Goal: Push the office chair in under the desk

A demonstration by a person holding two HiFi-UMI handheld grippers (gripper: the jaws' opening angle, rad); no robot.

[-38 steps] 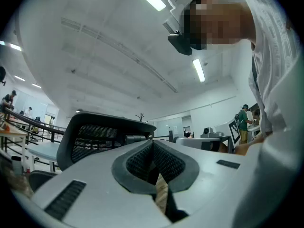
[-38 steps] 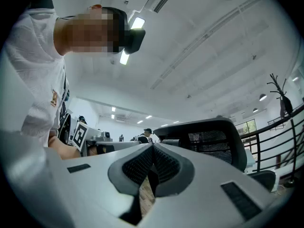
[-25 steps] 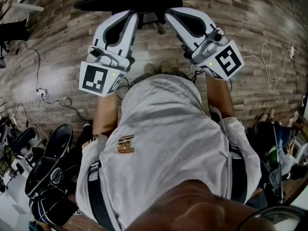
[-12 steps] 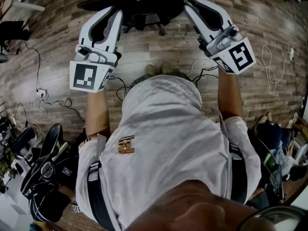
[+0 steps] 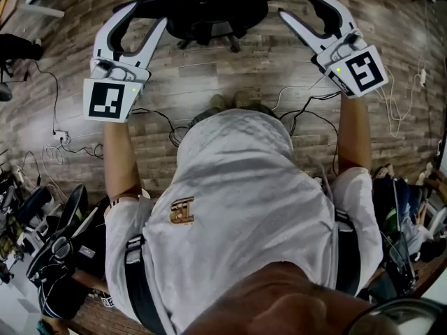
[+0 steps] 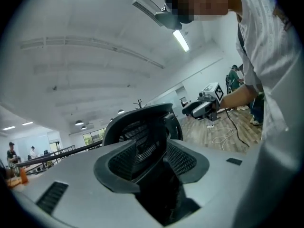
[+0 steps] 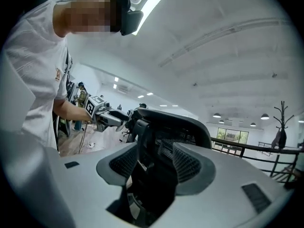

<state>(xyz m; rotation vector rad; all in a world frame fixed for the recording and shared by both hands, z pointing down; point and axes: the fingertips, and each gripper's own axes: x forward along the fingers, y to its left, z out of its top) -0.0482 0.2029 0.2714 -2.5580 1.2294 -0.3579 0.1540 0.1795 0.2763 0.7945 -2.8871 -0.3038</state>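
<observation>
Office chair [image 5: 216, 9] cut by top edge, mostly hidden

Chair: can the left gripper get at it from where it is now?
Probably yes. The left gripper points at the chair, which is close ahead. Its jaws have just been opening and hold nothing, and nothing stands in the way.
</observation>
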